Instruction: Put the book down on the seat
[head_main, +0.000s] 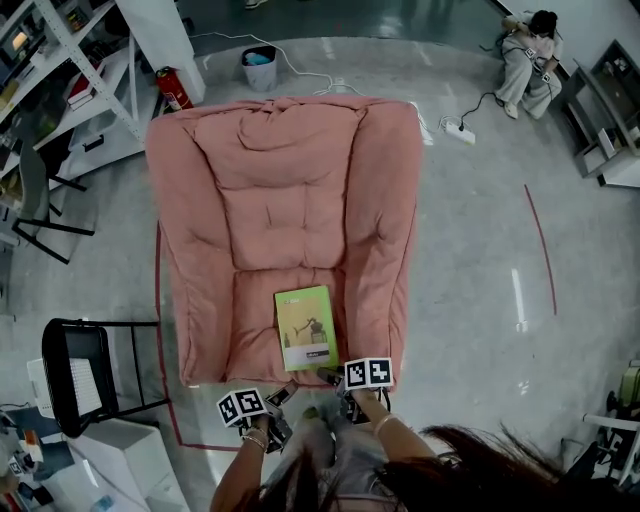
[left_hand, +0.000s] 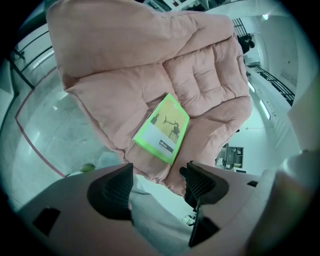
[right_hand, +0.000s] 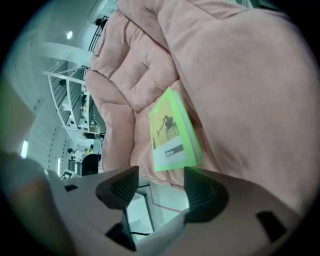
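A green and yellow book (head_main: 306, 327) lies flat on the seat cushion of a big pink armchair (head_main: 285, 200), near its front edge. The book (left_hand: 162, 129) shows ahead of the left gripper, and the book (right_hand: 172, 131) lies just beyond the right gripper's jaws. My left gripper (head_main: 275, 405) hangs off the seat's front edge, open and empty (left_hand: 157, 185). My right gripper (head_main: 345, 385) is by the book's near right corner, open with nothing between its fingers (right_hand: 157, 187). Neither gripper touches the book.
A black folding chair (head_main: 85, 370) and white boxes stand at the left. Metal shelving (head_main: 70, 80) fills the far left. A small bin (head_main: 260, 68) and a power strip (head_main: 460, 130) with its cable lie behind the armchair. A person (head_main: 525, 60) sits on the floor at far right.
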